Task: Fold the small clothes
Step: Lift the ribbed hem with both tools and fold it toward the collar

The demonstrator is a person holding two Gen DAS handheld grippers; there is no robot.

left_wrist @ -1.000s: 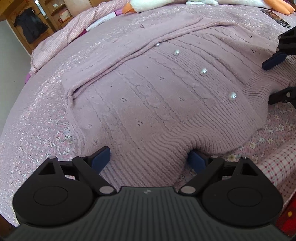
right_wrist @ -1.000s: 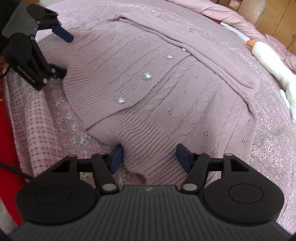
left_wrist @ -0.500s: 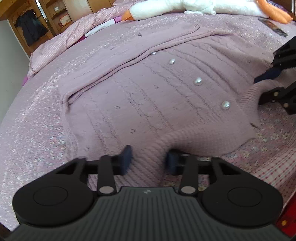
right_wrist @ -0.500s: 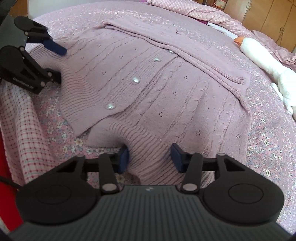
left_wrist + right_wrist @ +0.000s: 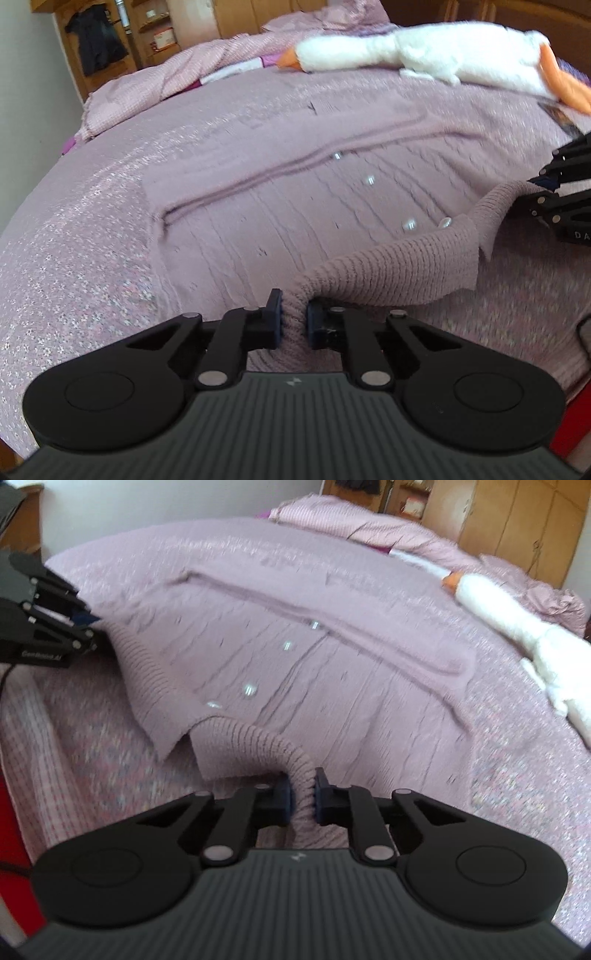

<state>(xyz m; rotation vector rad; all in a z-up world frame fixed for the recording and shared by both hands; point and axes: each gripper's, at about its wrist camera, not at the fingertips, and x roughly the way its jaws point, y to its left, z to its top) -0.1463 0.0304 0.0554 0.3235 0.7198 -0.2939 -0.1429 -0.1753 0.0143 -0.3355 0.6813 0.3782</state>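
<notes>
From the left wrist view, the left hand-held gripper [image 5: 294, 317] is clamped on the ribbed hem of the mauve cardigan [image 5: 295, 206], which lies spread on the bed [image 5: 74, 240] with one sleeve folded across its upper part. The hem is pinched up; the body is still flat.

From the right wrist view, the right hand-held gripper [image 5: 303, 799] is likewise clamped on the hem. The main fold looks barely begun; carrying the hem over remains.
</notes>
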